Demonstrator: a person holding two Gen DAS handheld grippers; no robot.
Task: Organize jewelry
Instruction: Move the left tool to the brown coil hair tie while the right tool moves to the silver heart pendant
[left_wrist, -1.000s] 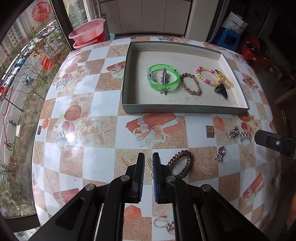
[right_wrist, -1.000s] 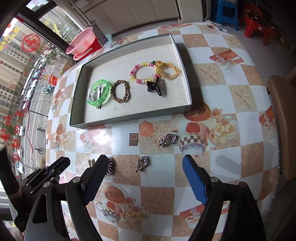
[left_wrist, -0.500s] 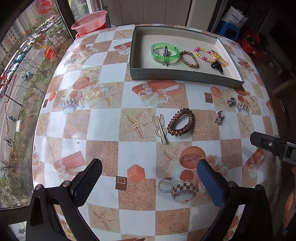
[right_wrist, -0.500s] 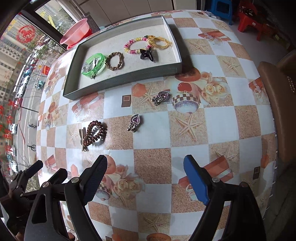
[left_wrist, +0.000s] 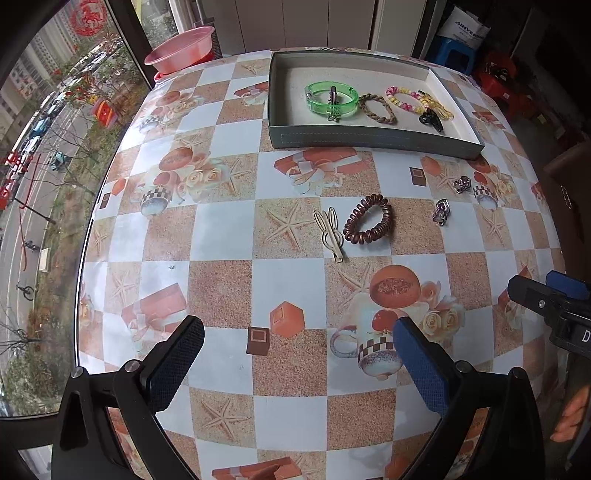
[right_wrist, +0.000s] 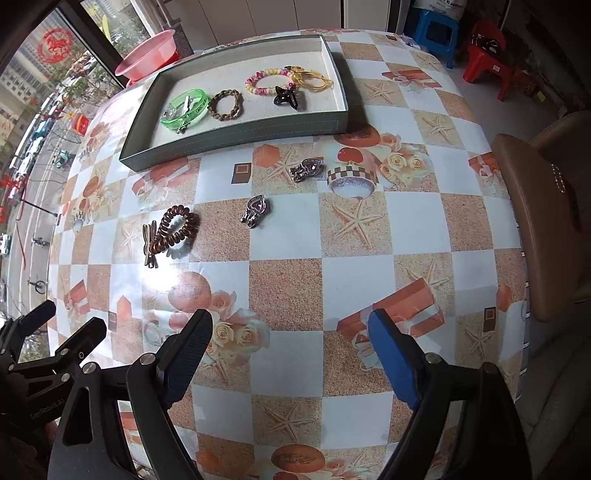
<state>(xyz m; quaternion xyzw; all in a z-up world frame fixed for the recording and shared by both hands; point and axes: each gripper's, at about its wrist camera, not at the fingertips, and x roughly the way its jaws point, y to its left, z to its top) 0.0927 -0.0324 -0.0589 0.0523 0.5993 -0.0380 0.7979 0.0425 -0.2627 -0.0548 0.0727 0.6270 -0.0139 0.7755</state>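
- Near the middle of the tabletop (left_wrist: 229, 236), four pieces lie outside the tray (left_wrist: 369, 138): a cream rabbit-ear clip (left_wrist: 330, 232) touching or just beside a brown coil hair tie (left_wrist: 368, 219), and toward the right edge two small silver clips (left_wrist: 441, 211), the farther one (left_wrist: 461, 183) closer to the tray's front wall.
- Inside the tray, along its middle, sit a green bangle (left_wrist: 331, 99) with a metal clip lying across it, a braided brown tie (left_wrist: 377, 108), a bead bracelet (left_wrist: 404, 99), yellow bands (left_wrist: 439, 107) and a black claw clip (left_wrist: 431, 120).
- My left tool (left_wrist: 297, 354) hangs above the near edge with its jaws spread wide and nothing between them; my right tool (right_wrist: 290, 345) is likewise wide open and empty over the near right part.
- I judge the step in hand to be picking up one of the loose pieces, with the rabbit-ear clip and coil tie nearest my left tool.
- The rabbit-ear clip is thin and flat, so I would come down steeply, set the pads across its narrow width, and keep clear of the coil tie so I lift only one piece.
- The coil tie should squash under pressure; pinching one side of the ring should do.
- My right tool is better placed for the nearer silver clip (right_wrist: 255, 210).
- Readable writing: "SINYE…" on a white bag beyond the tabletop's far right corner; the bangle's print is too small to read.
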